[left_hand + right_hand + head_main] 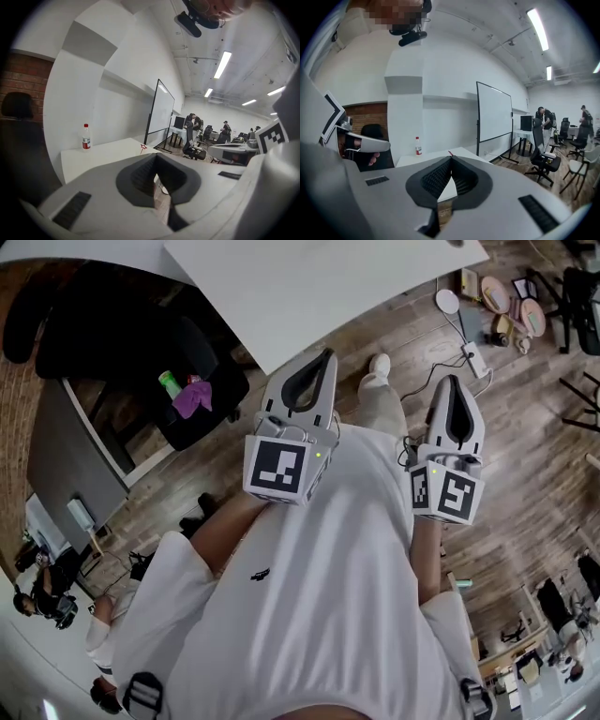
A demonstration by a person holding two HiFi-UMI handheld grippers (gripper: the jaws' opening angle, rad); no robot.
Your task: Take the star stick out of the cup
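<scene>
A small red star pokes up at the edge of the white table, just beyond my left jaw tips. In the right gripper view it is a tiny red mark above my jaw tips. I see no cup in any view. My left gripper is shut with nothing between its jaws. My right gripper is also shut and empty. In the head view the left gripper and the right gripper are held close to the person's white shirt, pointing toward the table.
A water bottle with a red cap stands on the table, also in the right gripper view as the bottle. A whiteboard stands behind it. People and office chairs are farther back. A black chair holds green and purple items.
</scene>
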